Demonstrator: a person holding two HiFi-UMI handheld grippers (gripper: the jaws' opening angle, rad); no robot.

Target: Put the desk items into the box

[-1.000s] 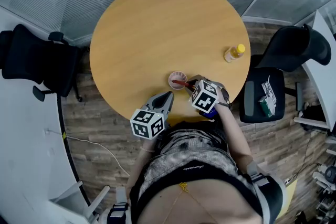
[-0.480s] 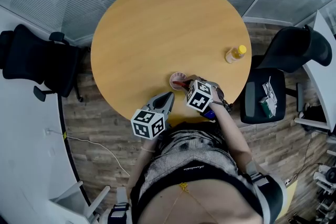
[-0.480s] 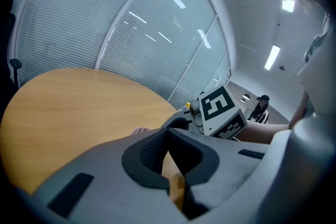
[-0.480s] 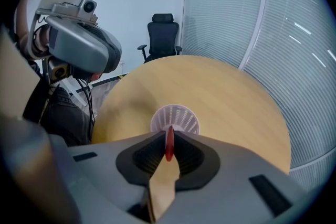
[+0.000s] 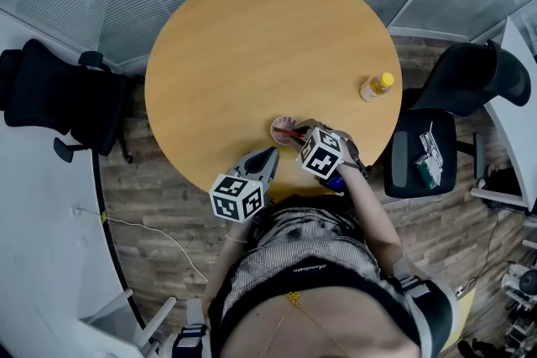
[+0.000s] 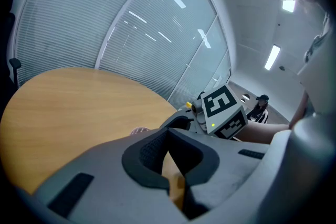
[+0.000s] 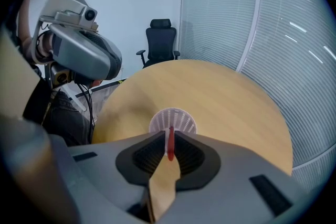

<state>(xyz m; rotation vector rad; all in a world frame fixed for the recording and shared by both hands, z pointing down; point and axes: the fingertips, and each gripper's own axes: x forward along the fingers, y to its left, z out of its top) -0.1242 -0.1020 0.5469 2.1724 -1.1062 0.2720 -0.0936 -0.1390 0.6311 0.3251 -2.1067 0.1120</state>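
A small white mesh cup (image 5: 281,124) stands on the round wooden table (image 5: 252,46) near its front edge. My right gripper (image 5: 299,135) is shut on a red pen (image 5: 289,132) whose far end reaches over the cup. In the right gripper view the red pen (image 7: 170,145) stands upright between the pads, with the mesh cup (image 7: 184,122) just beyond my right gripper (image 7: 169,140). My left gripper (image 5: 269,154) hovers at the table's front edge, left of the cup, shut with nothing in it. In the left gripper view the left gripper (image 6: 169,139) points along the tabletop.
A bottle with a yellow cap (image 5: 374,85) stands near the table's right edge. One black office chair (image 5: 59,101) is at the left. Another chair (image 5: 457,92) stands at the right, with small items on its seat (image 5: 428,157). Glass walls with blinds curve behind the table.
My right gripper with the red pen has shifted slightly left, toward the cup. The left gripper has stayed put.
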